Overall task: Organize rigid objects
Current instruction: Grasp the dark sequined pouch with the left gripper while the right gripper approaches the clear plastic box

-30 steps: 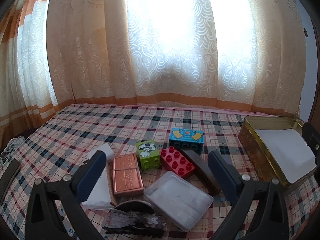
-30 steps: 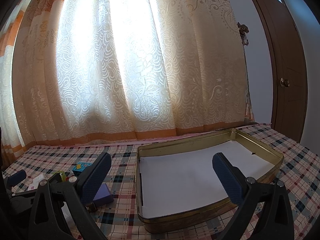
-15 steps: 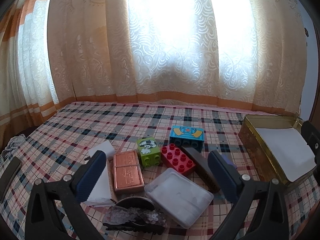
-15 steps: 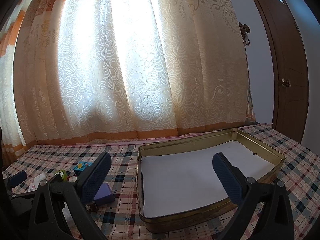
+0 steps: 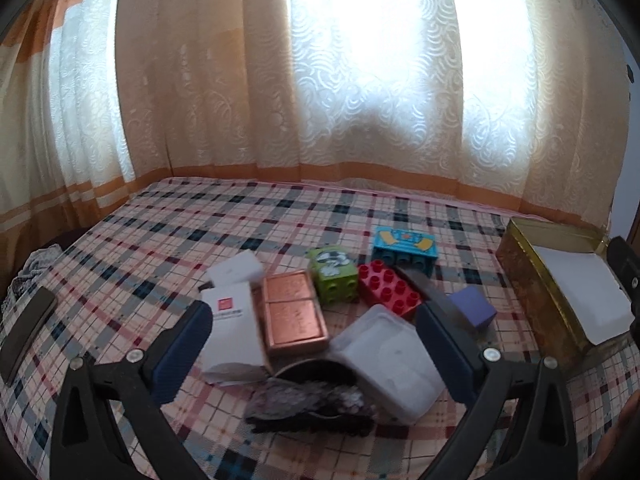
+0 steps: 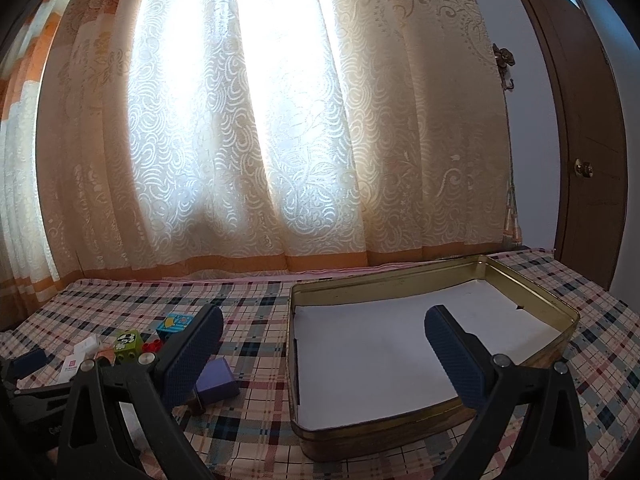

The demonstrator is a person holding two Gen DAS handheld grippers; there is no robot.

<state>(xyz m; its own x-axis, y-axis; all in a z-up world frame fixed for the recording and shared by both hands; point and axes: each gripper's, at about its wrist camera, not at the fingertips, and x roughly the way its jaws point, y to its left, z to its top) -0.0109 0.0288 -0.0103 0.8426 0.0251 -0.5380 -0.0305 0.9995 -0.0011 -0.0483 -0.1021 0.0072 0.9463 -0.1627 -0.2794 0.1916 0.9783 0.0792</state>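
Since a second ago the left claw [image 5: 312, 336] has tipped slightly, so that a purple block [image 5: 472, 306], hidden before, now shows beside its right finger. Both of its fingers are spread wide and hold nothing. Between them lie a copper-coloured tin [image 5: 292, 312] and a clear plastic box [image 5: 390, 360], with a dark, blurred hair clip [image 5: 312, 402] nearest the camera. A white carton [image 5: 234, 328] lies just beside the left finger, touching the copper tin's side. Behind these sit a green brick [image 5: 332, 274], a red brick [image 5: 388, 288] and a blue brick [image 5: 404, 246], close together, and a dark bar [image 5: 434, 298] leans along the red brick towards the right finger. All rest on a plaid bedspread [image 5: 180, 236].

Well to the right stands an open gold tin [image 6: 532, 286], lined with white paper and holding nothing else. The right claw [image 6: 324, 356] hangs before it, fingers spread and holding nothing: its right finger over the tin's floor, its left finger outside the tin's near left wall, above the purple block. A lace curtain [image 6: 280, 120] hangs behind the bed.
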